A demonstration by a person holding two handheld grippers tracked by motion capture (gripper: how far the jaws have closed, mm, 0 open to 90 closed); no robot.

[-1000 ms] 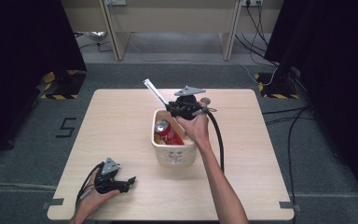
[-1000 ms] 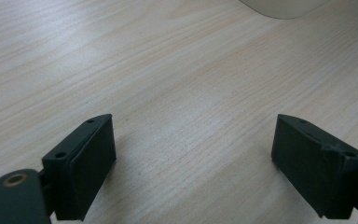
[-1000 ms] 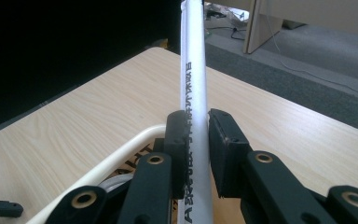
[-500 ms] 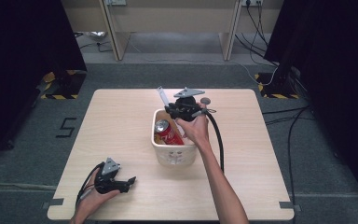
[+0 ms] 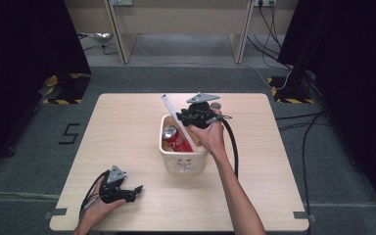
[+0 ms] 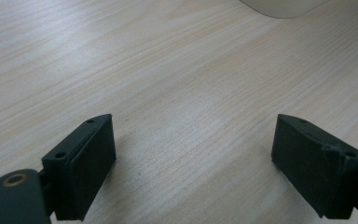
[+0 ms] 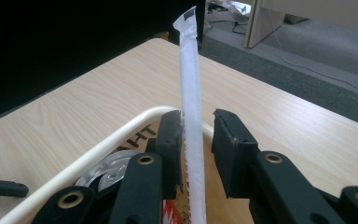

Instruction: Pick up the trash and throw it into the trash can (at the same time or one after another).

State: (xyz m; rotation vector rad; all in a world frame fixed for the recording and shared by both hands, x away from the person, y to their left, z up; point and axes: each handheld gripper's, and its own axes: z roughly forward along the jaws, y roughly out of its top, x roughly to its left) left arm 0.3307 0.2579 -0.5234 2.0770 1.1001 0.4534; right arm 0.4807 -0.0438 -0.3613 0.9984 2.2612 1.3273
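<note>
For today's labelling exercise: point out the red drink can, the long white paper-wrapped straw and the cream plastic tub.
red drink can [image 5: 175, 139], high view, its side
long white paper-wrapped straw [image 7: 189, 70], right gripper view, mid-length
cream plastic tub [image 5: 186, 161], high view, front wall

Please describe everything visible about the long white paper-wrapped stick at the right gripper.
The paper-wrapped stick is long, thin and white, its wrapper crimped along the edges, with a small dark mark near the top. It stands nearly upright, tilted slightly, between the right gripper jaws, against one jaw, over the cream tub beside a red can.

A tub [image 5: 183, 161] sits mid-counter [image 5: 127, 127] with a can [image 5: 175, 139] inside; my left gripper [image 5: 127, 192] rests near the counter's front-left corner.
</note>
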